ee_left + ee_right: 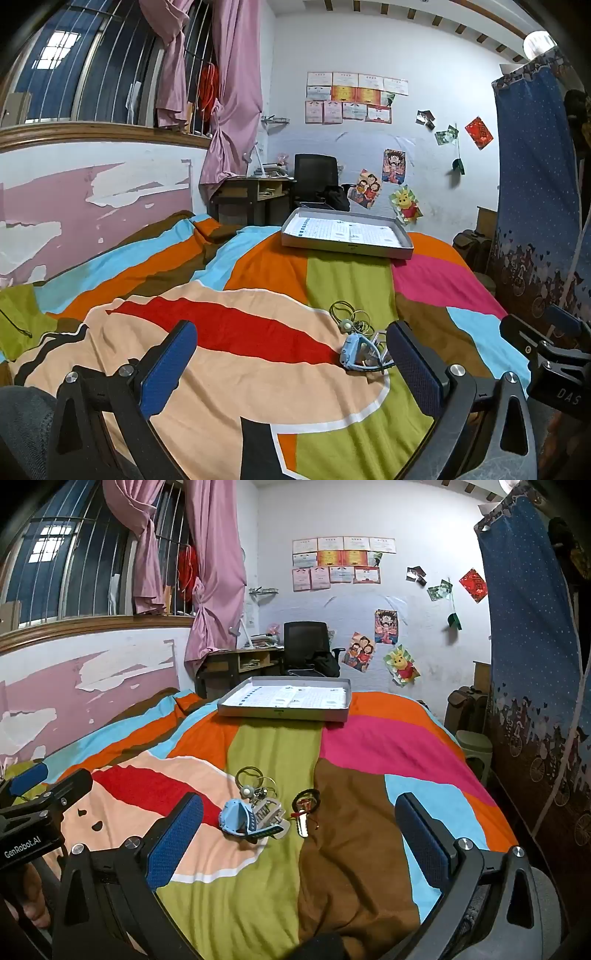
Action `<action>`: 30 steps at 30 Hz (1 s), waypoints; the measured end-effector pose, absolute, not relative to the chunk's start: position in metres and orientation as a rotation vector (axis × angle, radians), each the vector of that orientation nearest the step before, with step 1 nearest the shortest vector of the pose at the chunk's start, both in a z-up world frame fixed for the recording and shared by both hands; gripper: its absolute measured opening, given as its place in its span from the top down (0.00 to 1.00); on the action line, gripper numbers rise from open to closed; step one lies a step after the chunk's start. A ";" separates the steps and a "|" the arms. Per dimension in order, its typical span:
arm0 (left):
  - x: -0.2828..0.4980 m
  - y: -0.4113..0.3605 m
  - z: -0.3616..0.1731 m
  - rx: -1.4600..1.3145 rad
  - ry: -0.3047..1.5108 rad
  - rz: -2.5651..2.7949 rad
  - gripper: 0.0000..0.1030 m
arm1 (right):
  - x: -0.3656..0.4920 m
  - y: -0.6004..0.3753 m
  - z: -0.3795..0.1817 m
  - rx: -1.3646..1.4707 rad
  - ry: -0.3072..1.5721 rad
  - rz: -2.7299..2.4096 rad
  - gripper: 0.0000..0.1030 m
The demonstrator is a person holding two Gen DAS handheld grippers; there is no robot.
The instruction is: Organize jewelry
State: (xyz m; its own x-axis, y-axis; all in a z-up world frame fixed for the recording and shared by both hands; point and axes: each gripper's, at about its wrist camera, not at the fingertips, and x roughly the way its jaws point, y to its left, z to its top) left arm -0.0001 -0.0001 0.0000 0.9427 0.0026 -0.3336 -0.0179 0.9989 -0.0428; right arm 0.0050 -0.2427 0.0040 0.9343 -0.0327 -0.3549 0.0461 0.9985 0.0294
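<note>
A small heap of jewelry lies on the striped bedspread: a light blue watch (236,819), thin bangles (255,777), a silvery clip piece (271,812) and a black ring with a red-corded silver charm (304,808). The left wrist view has the same blue watch (352,350) and bangles (349,314) just inside its right finger. A shallow grey box lid (284,713) lined with printed paper rests farther back on the bed. My left gripper (291,363) is open and holds nothing. My right gripper (299,834) is open too, with the heap ahead between its fingers, untouched.
The bed runs along a peeling pink wall (55,698) on the left. Beyond the bed stand a desk (240,661) and a black office chair (306,646). A blue patterned curtain (535,664) and a green stool (474,746) are on the right.
</note>
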 end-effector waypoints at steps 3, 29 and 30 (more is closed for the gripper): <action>0.000 0.000 0.000 -0.045 0.339 0.010 0.00 | 0.005 -0.243 0.004 0.040 0.364 -0.040 0.01; 0.000 0.000 0.000 -0.046 0.334 0.010 0.00 | 0.005 -0.244 0.004 0.051 0.363 -0.038 0.01; 0.000 0.000 0.000 -0.046 0.334 0.010 0.00 | 0.005 -0.244 0.004 0.051 0.363 -0.038 0.01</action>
